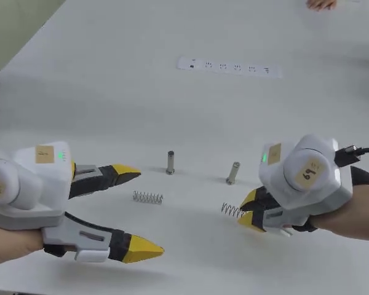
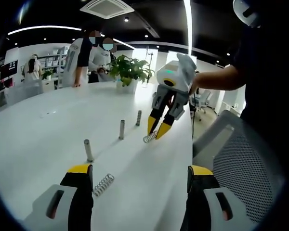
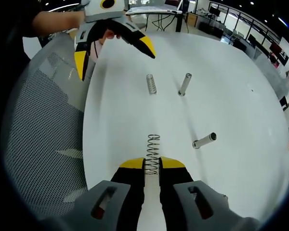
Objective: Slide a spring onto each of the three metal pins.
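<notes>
In the head view the loose spring (image 1: 147,197) lies flat on the white table (image 1: 111,110). Just beyond it stands the first pin (image 1: 170,162), and off to its right the second pin (image 1: 233,173) leans a little. The left gripper (image 1: 138,209) sits on the near left of that spring, its yellow-tipped jaws spread wide with nothing between them. The right gripper (image 1: 249,212), well to the spring's right, is pinched onto the held spring (image 1: 232,209), whose free end points back toward the loose one. A power strip (image 1: 229,67) lies far beyond.

In the left gripper view the gaping jaws rise at the bottom. The loose spring (image 2: 103,184) lies just ahead of one tip, and beyond it a third pin (image 2: 138,117) ends a row of three.

In the right gripper view the jaws close on the held spring (image 3: 153,154) (coils poking forward past the tips). The loose spring (image 3: 151,83) lies farther out, beside the first pin (image 3: 185,84), under the left gripper (image 3: 114,57).
</notes>
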Tool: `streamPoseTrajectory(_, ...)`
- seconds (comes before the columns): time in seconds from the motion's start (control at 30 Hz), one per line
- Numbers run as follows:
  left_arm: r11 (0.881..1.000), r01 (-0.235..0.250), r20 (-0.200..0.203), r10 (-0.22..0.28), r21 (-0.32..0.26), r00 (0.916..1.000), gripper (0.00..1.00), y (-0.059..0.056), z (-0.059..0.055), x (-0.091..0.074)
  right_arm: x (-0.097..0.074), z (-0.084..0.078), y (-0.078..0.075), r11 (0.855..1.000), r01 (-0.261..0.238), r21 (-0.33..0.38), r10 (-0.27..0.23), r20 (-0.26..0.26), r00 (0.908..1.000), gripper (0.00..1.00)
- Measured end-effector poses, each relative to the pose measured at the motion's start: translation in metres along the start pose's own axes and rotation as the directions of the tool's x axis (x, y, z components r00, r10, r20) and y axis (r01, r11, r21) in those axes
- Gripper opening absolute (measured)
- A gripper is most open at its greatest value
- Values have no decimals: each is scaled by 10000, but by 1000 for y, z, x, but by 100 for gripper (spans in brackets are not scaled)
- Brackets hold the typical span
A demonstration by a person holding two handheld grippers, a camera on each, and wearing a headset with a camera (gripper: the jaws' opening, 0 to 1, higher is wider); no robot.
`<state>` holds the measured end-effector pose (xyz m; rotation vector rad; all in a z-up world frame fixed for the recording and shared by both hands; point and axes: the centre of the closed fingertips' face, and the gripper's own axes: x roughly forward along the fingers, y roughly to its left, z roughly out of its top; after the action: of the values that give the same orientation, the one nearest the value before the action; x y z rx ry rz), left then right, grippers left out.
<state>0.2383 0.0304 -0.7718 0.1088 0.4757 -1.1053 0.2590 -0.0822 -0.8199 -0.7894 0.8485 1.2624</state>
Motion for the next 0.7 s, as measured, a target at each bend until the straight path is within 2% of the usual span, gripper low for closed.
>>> streamPoseTrajectory(0.4,9981,606,-100,-605,97,9981,63,-6,6,14,-4,3,0,9975,-114,-703,107,-102,9999,8)
streamPoseTrajectory(0.7,9963,852,190,-854,110,9962,57,-4,17,23,-7,13,2,9940,-198,-1077,218,178,9996,8)
